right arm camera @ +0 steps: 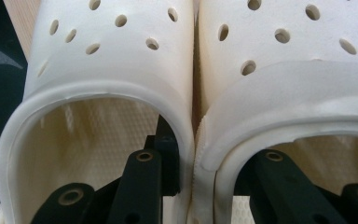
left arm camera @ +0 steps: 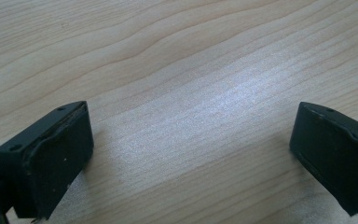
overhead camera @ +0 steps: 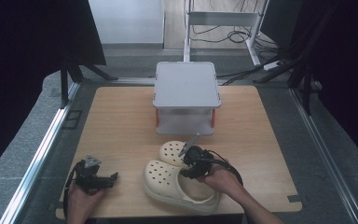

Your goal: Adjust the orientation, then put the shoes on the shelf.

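Observation:
Two cream clogs with holes in the toes lie side by side at the table's front middle: the near clog [overhead camera: 165, 181] and the far clog [overhead camera: 171, 151]. My right gripper [overhead camera: 189, 166] comes at them from the heel side. In the right gripper view, one jaw sits inside the left clog [right arm camera: 107, 51] and the other inside the right clog [right arm camera: 303, 56]. Their touching side walls are pinched between the jaws of this gripper [right arm camera: 195, 163]. My left gripper [overhead camera: 113, 179] rests open on the wood at the front left, and nothing lies between its jaws in its own view [left arm camera: 191, 135].
A grey lidded storage box [overhead camera: 186, 86] with clear walls and orange latches stands at the back middle of the wooden table [overhead camera: 121, 121], just beyond the clogs. Bare wood [left arm camera: 177, 70] lies around the left gripper. The table's front edge is close to both hands.

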Tool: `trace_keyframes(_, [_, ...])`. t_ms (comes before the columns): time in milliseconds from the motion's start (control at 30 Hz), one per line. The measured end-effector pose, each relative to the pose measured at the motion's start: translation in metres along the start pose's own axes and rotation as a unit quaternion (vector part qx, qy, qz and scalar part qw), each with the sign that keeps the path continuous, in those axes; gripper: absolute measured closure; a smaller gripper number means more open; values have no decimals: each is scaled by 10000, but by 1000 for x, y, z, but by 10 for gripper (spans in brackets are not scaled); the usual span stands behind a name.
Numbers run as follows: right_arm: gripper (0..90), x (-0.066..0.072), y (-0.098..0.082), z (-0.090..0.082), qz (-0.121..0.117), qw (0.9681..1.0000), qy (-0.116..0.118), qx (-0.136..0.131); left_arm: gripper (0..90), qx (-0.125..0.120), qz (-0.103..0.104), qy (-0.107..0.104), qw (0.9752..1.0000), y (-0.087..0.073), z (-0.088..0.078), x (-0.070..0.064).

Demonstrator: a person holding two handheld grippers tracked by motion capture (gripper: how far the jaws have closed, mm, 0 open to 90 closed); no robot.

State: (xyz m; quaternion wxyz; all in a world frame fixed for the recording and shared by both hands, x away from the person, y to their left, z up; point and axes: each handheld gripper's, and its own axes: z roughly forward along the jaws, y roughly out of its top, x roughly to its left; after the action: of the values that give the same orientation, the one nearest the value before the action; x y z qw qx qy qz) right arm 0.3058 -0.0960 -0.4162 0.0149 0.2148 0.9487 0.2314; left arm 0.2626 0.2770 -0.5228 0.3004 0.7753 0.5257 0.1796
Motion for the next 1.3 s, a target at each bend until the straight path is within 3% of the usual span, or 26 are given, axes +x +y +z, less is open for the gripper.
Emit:
trace_keyframes(467, [716, -10, 19, -44, 80, 9999, -100, -87, 0, 2, 4, -2, 10000, 0, 0, 0])
trace_keyframes(1000, [717, -24, 41, -91, 435, 9988, -67, -217, 0, -13, 5, 2, 10000, 0, 0, 0])
trace_keyframes(1300, [716, -34, 57, -112, 647, 9973, -203, -293, 0, -6, 8, 3, 10000, 0, 0, 0])
